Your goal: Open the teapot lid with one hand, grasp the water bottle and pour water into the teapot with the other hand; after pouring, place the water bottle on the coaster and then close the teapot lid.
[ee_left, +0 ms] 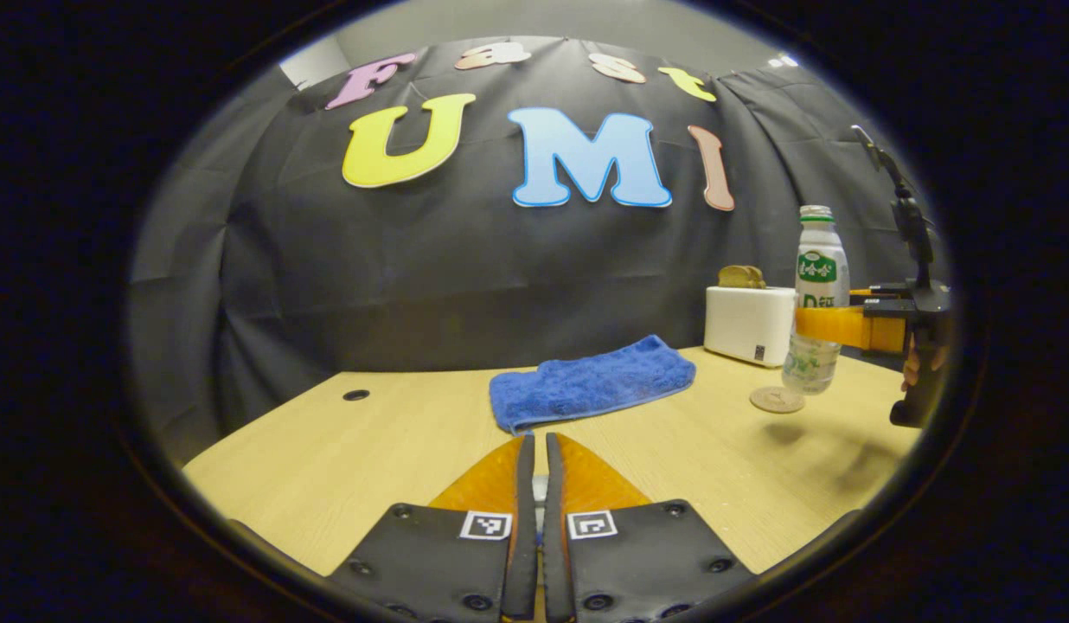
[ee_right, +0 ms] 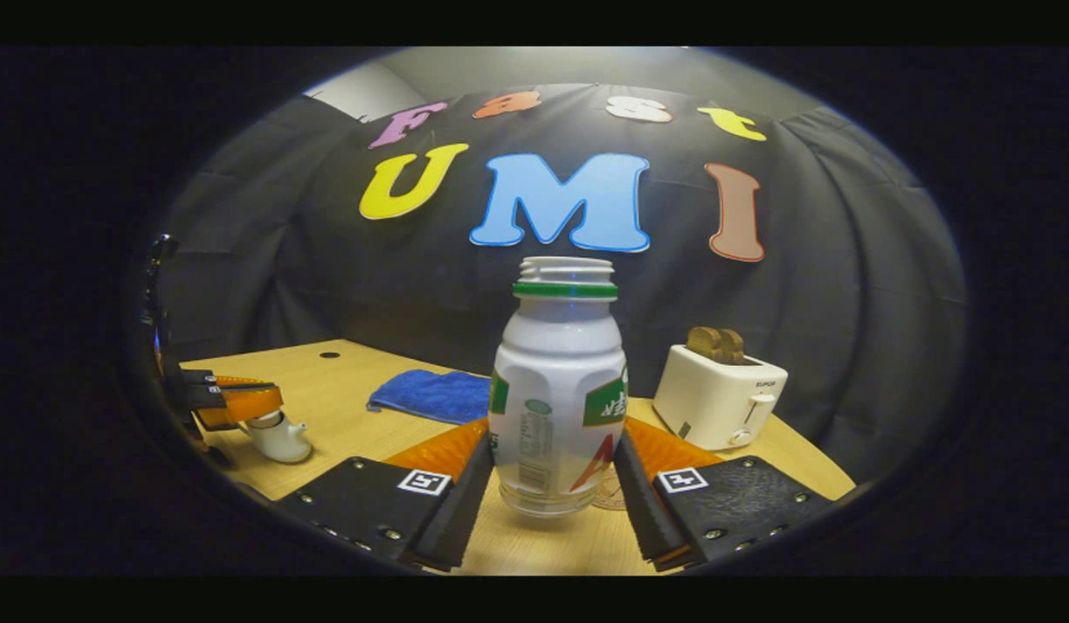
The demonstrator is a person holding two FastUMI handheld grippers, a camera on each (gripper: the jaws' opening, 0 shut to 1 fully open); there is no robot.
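Observation:
My right gripper (ee_right: 553, 441) is shut on the water bottle (ee_right: 559, 389), a white bottle with a green neck ring and no cap, held upright above the table. In the left gripper view the bottle (ee_left: 818, 277) hangs just right of the round coaster (ee_left: 777, 399), with the right gripper (ee_left: 818, 327) and a hand on it. The coaster (ee_right: 611, 495) peeks out behind the bottle's base. At the far left, the left gripper (ee_right: 240, 405) sits on top of the white teapot (ee_right: 282, 439). Its fingers (ee_left: 539, 446) are nearly together around something pale, apparently the teapot lid.
A blue towel (ee_left: 591, 381) lies at the middle back of the wooden table (ee_left: 327, 467). A white toaster (ee_left: 749, 324) with bread in it stands at the back right, behind the coaster. A small cable hole (ee_left: 355, 394) is at the table's back left.

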